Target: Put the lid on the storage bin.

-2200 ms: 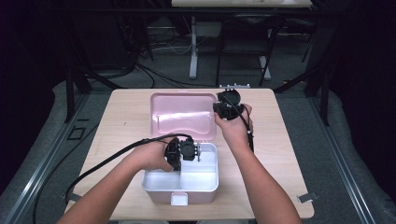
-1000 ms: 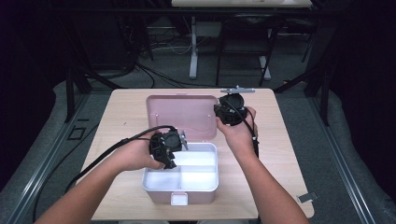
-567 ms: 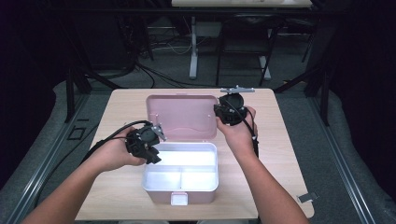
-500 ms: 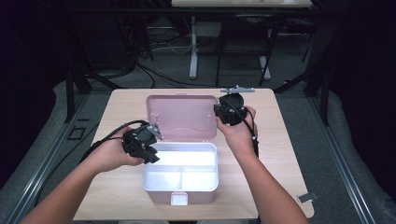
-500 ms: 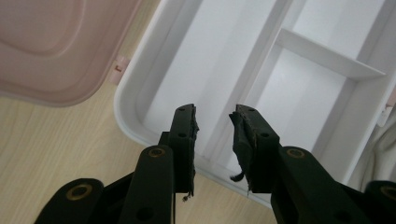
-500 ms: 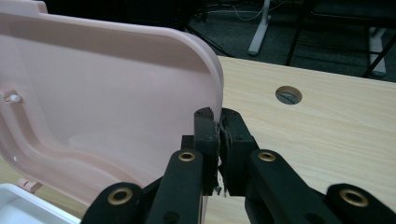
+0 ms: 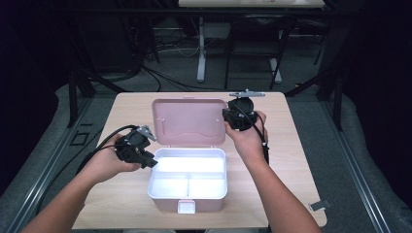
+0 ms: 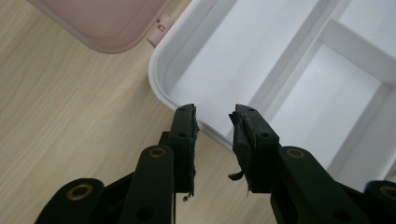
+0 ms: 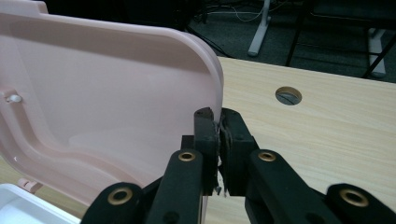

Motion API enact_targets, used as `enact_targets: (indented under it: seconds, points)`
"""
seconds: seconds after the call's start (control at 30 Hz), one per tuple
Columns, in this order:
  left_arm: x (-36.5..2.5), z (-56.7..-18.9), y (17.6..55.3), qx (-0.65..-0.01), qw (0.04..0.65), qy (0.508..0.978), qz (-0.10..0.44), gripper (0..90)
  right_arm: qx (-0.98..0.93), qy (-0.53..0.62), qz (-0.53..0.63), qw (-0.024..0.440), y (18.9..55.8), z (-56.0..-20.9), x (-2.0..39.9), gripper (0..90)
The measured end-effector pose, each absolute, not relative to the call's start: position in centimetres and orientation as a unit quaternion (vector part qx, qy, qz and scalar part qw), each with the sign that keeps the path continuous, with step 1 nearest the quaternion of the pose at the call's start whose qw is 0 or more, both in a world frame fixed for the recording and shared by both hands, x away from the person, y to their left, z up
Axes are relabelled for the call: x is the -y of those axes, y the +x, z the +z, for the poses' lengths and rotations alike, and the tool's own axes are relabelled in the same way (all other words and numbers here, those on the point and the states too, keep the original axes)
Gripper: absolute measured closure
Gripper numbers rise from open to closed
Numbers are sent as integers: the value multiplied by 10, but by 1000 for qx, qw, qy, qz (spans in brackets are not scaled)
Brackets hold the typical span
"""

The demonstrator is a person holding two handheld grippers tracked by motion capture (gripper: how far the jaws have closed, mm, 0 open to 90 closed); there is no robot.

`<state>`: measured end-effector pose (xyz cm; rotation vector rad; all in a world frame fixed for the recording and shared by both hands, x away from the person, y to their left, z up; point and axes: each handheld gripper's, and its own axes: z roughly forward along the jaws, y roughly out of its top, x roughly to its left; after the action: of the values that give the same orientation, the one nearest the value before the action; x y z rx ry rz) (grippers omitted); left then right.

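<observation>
Table: a pale wooden table (image 7: 301, 170) with a light grain stands in a dark room; a round hole (image 9: 288, 95) is cut through the top beyond the lid, as the right gripper view shows.
Room: grey carpeted floor (image 7: 369, 160) lies around the table, black cables (image 7: 165, 80) trail across it at the back, and the white leg of another table (image 7: 200, 53) rises behind; the rest is in shadow.
Box: a white box (image 7: 188, 180) with a pink lid (image 7: 189, 121) sits in the middle of the table, nearer the person's edge; the lid stands raised behind it on its hinge, and a small pink latch (image 7: 186, 208) sits at the front wall.
Inside: the box is split by white dividers into one long compartment at the back and two smaller ones at the front.
Left gripper: the left gripper (image 8: 212, 126) is held at the box's left rear corner, its jaws partly apart with a clear gap and nothing between them; in the left gripper view they hang just over the white rim.
Right gripper: the right gripper (image 9: 217, 122) is closed on the right edge of the pink lid, the thin plastic pinched between its pads.
Hands: both forearms come in from the near edge, the left hand (image 7: 109, 162) beside the box, the right hand (image 7: 248, 138) behind its right side.
Small item: a little grey clip (image 7: 318, 206) lies on the table near the right front corner.
</observation>
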<state>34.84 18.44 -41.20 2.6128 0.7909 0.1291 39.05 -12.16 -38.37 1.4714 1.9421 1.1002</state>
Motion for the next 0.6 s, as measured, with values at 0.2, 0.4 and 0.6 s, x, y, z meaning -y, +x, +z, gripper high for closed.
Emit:
enact_targets:
  seconds: [0.2, 0.4, 0.6]
  points:
    - [-187, -411, 349, -307, 215, 925, 53, 686, -705, 536, 402, 232, 390, -384, 122, 867]
    - [-187, -410, 352, -326, 235, 912, 79, 682, -704, 534, 405, 234, 389, -384, 122, 867]
    - [-190, -401, 358, -359, 294, 877, 124, 689, -703, 534, 408, 235, 389, -385, 122, 867]
